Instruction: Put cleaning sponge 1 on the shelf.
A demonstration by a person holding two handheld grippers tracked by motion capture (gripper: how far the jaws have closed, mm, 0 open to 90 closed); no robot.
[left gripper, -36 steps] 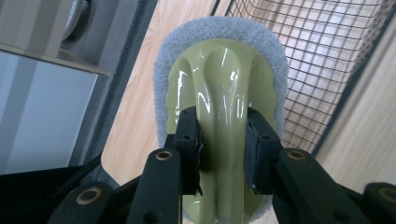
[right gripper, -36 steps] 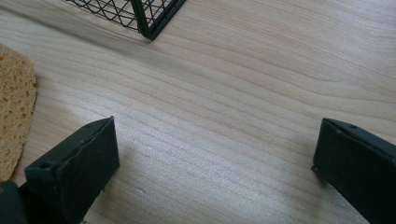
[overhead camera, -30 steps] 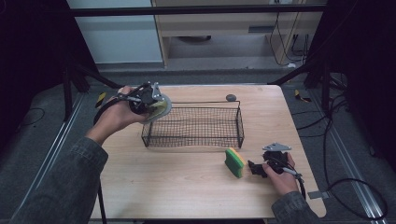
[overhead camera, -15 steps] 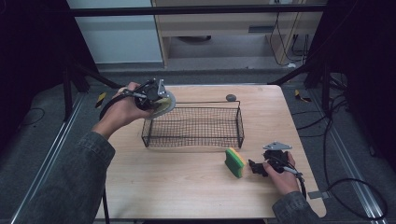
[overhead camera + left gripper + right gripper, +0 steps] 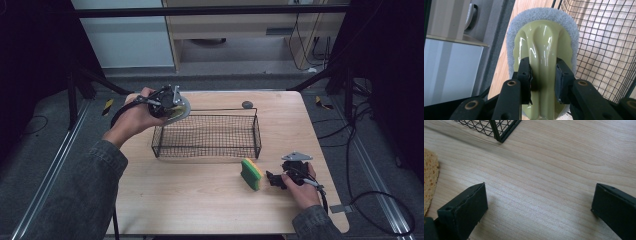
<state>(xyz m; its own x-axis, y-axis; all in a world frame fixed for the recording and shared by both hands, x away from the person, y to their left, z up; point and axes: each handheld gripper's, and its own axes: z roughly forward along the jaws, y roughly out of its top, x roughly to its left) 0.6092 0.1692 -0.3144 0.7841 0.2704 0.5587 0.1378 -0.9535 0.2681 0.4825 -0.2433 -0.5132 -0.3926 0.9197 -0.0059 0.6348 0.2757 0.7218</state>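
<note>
1. High view: left gripper point(image 5: 172, 104) is raised over the far-left corner of the wire basket point(image 5: 207, 135), clamped on a pale green scrub pad point(image 5: 181, 107) with a grey fleece rim. Compared with a second ago it sits slightly closer to the basket's corner; the shift is small. Right gripper point(image 5: 274, 178) rests on the table point(image 5: 200, 200) just beside the green-and-yellow sponge point(image 5: 251, 173), unchanged. The sponge stands on edge, outside the basket, near its front right corner.
2. Left gripper view: both pads point(image 5: 525, 72) pinch the glossy centre ridge of the scrub pad point(image 5: 544, 42); basket mesh point(image 5: 604, 45) is to the right.
3. Right gripper view: jaws wide apart, nothing between them, bare wood below; sponge edge point(image 5: 430, 180) at left, basket corner point(image 5: 499, 130) ahead.
</note>
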